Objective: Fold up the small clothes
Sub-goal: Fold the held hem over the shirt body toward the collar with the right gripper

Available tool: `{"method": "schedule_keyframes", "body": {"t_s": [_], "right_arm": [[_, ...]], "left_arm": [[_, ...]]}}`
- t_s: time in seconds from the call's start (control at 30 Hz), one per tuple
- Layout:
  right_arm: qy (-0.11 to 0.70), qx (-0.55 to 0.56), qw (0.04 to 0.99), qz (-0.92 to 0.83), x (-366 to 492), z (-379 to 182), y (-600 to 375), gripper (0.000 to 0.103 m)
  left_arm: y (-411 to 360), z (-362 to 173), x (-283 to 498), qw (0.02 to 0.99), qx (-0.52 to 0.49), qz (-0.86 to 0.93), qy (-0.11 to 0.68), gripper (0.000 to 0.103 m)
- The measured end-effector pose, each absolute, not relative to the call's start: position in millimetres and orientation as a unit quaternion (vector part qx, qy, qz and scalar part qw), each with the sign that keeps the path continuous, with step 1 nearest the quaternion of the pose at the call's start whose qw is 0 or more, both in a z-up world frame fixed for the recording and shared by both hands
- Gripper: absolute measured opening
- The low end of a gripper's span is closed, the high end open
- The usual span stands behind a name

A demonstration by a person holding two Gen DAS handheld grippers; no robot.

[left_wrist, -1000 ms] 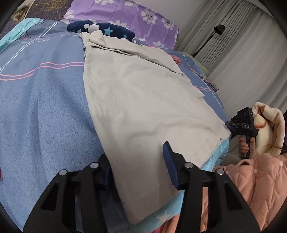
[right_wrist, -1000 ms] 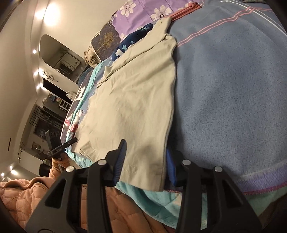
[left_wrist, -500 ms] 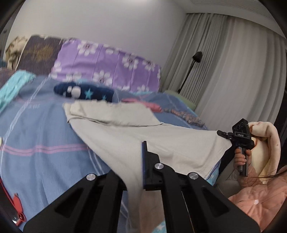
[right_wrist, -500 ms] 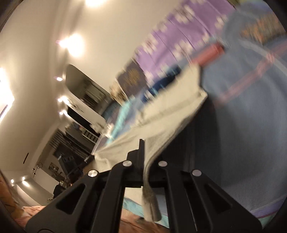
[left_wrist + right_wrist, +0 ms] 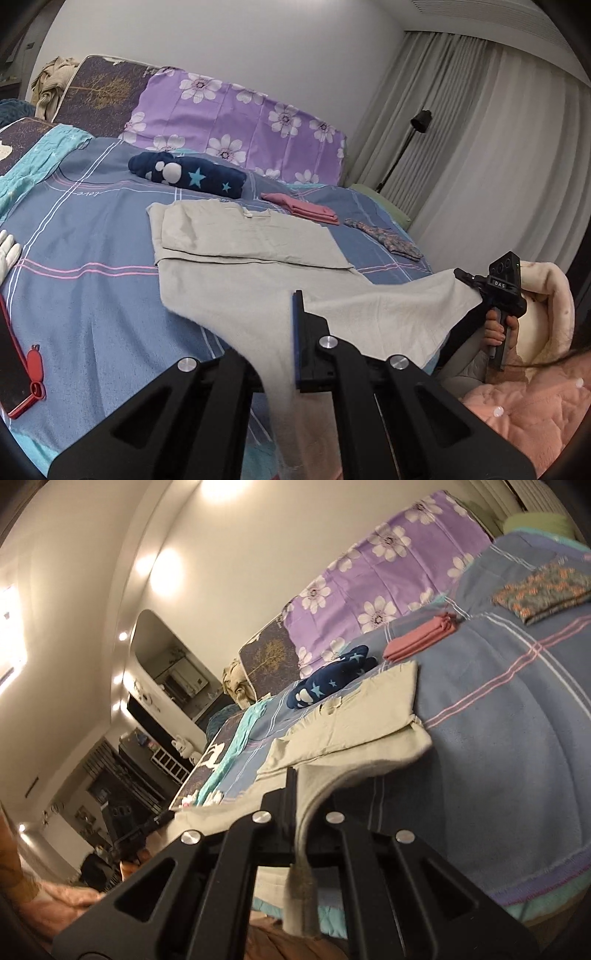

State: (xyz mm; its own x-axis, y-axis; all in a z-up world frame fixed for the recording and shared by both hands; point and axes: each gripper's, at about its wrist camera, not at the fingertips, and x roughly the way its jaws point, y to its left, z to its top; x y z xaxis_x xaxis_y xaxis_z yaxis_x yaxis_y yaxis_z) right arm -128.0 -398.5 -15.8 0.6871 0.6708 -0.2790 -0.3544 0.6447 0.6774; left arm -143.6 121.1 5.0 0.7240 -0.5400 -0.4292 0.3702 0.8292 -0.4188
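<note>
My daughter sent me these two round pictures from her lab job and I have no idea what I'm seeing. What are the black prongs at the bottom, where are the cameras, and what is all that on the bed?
There is no robot here. A person holds a two-finger clamp in each hand, and each clamp carries a wide-angle camera looking along its fingers; that is why the pictures are round and bent.

One picture is from the left gripper, the other from the right gripper. The black prongs are their fingers. Both are shut on the near edge of a beige garment and lift it off the blue blanket; its far part is already folded over and lies flat. The left view also shows the right gripper from outside, in the person's hand.

Also on the bed: a navy star-print piece, a folded pink garment, a folded floral cloth and a purple flowered pillow.
</note>
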Motion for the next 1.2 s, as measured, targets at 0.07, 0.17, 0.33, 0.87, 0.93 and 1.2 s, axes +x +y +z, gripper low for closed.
{"method": "schedule_keyframes", "body": {"t_s": [0.07, 0.17, 0.33, 0.87, 0.93, 1.2], "right_arm": [[0.262, 0.302, 0.869, 0.293, -110.2, -15.7, -396.0, 0.002], [0.259, 0.297, 0.875, 0.28, -87.0, -11.9, -393.0, 0.002], [0.264, 0.304, 0.878, 0.26, -34.9, -8.9, -388.2, 0.003], [0.372, 0.307, 0.851, 0.207, 177.4, -78.8, -359.9, 0.005], [0.397, 0.309, 0.843, 0.189, 193.4, -103.7, -358.8, 0.005], [0.42, 0.305, 0.834, 0.185, 192.2, -125.8, -364.7, 0.016]], "left_arm": [[122.3, 6.3, -130.7, 0.916, -0.157, -0.242, 0.277, 0.001], [125.1, 11.5, -108.2, 0.916, -0.168, -0.243, 0.271, 0.003], [129.8, 18.7, -63.0, 0.917, -0.174, -0.234, 0.271, 0.003], [144.2, -35.9, 120.3, 0.899, -0.182, -0.18, 0.354, 0.004], [145.9, -59.7, 140.6, 0.891, -0.181, -0.167, 0.382, 0.004], [165.2, -103.0, 152.3, 0.875, -0.223, -0.152, 0.402, 0.036]]}}
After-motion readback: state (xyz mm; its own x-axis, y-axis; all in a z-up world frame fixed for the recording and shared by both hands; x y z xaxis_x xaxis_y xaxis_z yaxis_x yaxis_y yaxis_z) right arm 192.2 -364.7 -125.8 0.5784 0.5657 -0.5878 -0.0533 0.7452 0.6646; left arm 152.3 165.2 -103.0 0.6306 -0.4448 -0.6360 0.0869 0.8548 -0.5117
